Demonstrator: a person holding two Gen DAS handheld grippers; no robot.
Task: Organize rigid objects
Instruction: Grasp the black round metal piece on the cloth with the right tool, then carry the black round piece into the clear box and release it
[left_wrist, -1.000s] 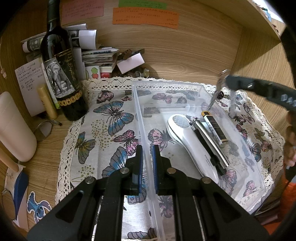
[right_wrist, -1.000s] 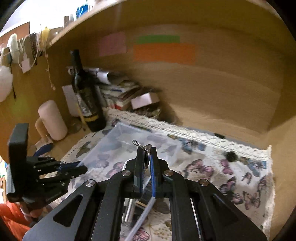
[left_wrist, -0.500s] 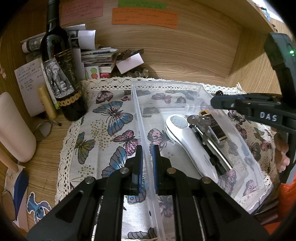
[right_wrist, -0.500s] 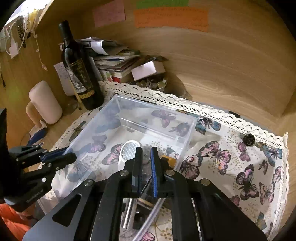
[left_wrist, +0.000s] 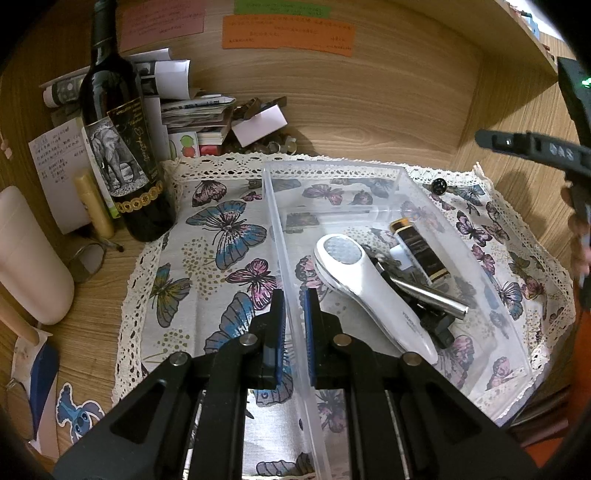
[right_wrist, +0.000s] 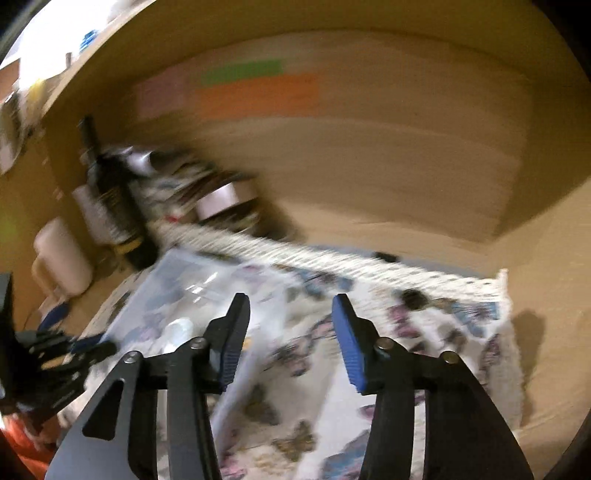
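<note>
Left gripper (left_wrist: 293, 306) clamped on clear bin (left_wrist: 280, 229) wall; right gripper (right_wrist: 290, 328) spread wide, holding nothing, above butterfly cloth (right_wrist: 461, 332)

We read this as a home desk nook: wood-grain desktop (left_wrist: 96, 314) with wooden back and side panels, colored paper notes (left_wrist: 286, 33) stuck on the back. A wine bottle (left_wrist: 118, 147) stands beside a messy stack of papers and booklets (left_wrist: 192, 114). A lace-edged butterfly cloth (left_wrist: 221, 236) covers the surface, with a clear plastic bin (left_wrist: 332, 170) of small household items on it. A cartoon sticker (left_wrist: 79, 415) lies near the edge.
</note>
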